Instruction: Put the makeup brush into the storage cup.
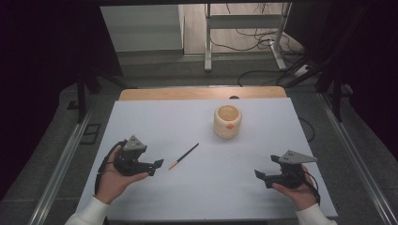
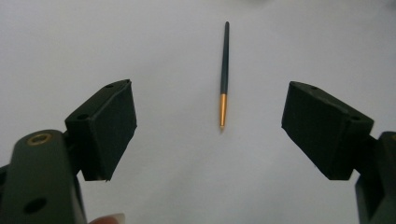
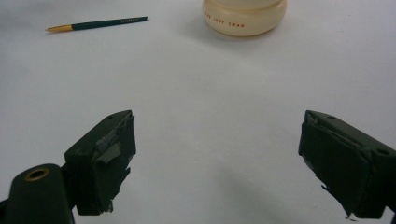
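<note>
- The slim dark pencil with an orange-gold tip (image 1: 183, 156) lies flat on the white table sheet (image 1: 197, 192), slanted, its tip towards the person's near-left and its dark end towards the far right.
- The left gripper (image 1: 157, 165), a black two-jaw tool with a grey three-cornered plate on top, is held in the left hand (image 1: 115, 180) just beside the pencil's tip, not touching it. In the left gripper view its jaws stand spread wide, with the pencil (image 2: 224, 74) lying ahead on the line between them, tip nearest.
- The right gripper (image 1: 260, 177), black with the same grey plate, sits in the right hand (image 1: 300, 192) near the sheet's near-right corner, well apart from the pencil. Its jaws are also spread, with bare sheet between them.
- A round cream ceramic cup with a small red mark (image 1: 227, 120) stands upright beyond the pencil, towards the far side, well apart from both grippers.
- Bare sheet lies all around the pencil and between the two grippers; the pencil is well in from every edge.
- A strip of wooden tabletop (image 1: 202, 93) shows beyond the sheet's far edge.
</note>
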The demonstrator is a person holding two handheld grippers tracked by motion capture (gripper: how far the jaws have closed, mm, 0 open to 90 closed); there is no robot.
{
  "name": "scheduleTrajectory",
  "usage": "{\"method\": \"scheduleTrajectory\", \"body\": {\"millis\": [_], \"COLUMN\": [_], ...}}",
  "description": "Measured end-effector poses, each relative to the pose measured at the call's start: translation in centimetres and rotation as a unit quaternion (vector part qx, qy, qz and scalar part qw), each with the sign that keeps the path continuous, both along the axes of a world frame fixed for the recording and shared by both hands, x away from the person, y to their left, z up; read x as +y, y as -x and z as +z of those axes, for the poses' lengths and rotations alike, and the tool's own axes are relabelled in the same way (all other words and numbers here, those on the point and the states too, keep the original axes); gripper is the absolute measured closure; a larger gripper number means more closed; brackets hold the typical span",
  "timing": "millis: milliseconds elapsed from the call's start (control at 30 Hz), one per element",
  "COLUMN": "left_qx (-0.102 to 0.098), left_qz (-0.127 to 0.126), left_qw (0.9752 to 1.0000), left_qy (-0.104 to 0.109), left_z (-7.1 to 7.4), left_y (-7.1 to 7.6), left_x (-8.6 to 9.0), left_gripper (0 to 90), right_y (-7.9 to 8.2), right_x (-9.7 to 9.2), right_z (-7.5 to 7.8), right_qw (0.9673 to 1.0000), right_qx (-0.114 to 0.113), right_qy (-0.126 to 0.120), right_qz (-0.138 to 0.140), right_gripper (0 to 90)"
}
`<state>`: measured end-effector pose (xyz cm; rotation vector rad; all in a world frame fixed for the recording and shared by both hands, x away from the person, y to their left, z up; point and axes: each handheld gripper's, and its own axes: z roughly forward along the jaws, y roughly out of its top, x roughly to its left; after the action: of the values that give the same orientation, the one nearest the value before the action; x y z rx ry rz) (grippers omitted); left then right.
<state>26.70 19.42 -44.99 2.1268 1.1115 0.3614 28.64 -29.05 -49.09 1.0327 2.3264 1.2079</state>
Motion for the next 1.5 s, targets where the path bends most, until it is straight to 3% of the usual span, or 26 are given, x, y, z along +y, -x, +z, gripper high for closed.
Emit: {"method": "scheduleTrajectory", "body": {"millis": [267, 833, 1500], "left_qx": [-0.005, 0.026, 0.04], "left_qz": [-0.006, -0.027, -0.048], "left_qw": [1.0, 0.9992, 0.9974], "left_qy": [-0.006, -0.016, -0.037], "left_z": [0.5, -0.2, -0.5], "left_y": [-0.4, -2.8, -3.9], "left_x": [-0.6, -2.4, -4.3], "left_gripper": [18.8, 18.7, 18.1], "right_y": [0.0, 0.0, -0.1], "right_x": [-0.1, -0.1, 0.0], "right_z": [0.0, -0.1, -0.2], "right_qw": [1.0, 0.9999, 0.9999], "right_qx": [-0.004, -0.002, -0.002], "right_qy": [0.003, 0.01, 0.013], "right_qz": [-0.004, -0.002, -0.002], "right_gripper": [11.4, 11.4, 11.4]}}
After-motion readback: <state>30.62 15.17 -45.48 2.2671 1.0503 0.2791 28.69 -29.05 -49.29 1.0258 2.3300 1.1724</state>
